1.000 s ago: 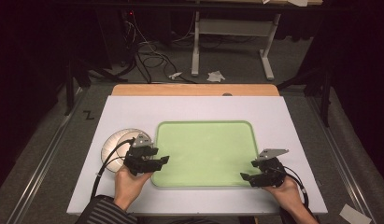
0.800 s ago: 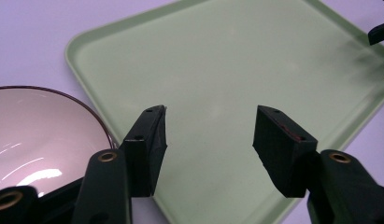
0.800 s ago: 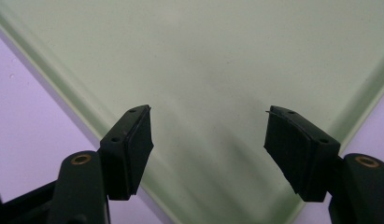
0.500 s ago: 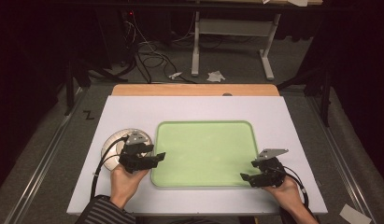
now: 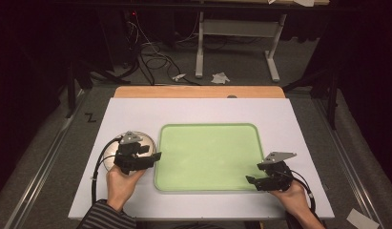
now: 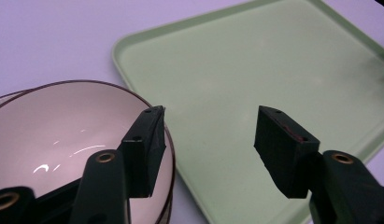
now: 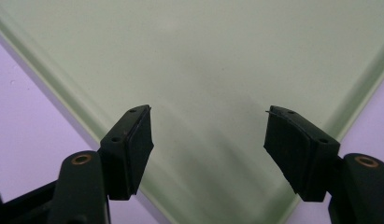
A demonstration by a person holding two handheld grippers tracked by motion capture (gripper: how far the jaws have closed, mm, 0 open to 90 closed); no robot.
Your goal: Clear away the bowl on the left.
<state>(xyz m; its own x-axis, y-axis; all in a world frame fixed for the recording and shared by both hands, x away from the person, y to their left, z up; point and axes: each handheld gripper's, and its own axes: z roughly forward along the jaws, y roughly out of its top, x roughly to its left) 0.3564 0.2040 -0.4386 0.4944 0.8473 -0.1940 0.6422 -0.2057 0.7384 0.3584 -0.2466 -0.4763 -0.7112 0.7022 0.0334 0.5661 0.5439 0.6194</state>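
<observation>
The left gripper (image 5: pixel 153 157), jaws spread, hovered over the bowl's (image 6: pixel 49 135) rim at lower left. The right gripper (image 5: pixel 252 180), also released, sat at the green tray's (image 5: pixel 208 129) lower-right corner.

A white table top (image 5: pixel 203 112) lies under the left gripper (image 5: pixel 153 159) and the right gripper (image 5: pixel 252 180). Well ahead of both, a wooden strip (image 5: pixel 184 91) edges it. Farther ahead, on the grey floor (image 5: pixel 322 119), lie tangled cables (image 5: pixel 146 62) and crumpled paper (image 5: pixel 220 77) by a metal desk frame (image 5: pixel 236 28). A black Z mark (image 5: pixel 90 117) lies ahead and to the left of the left gripper.
</observation>
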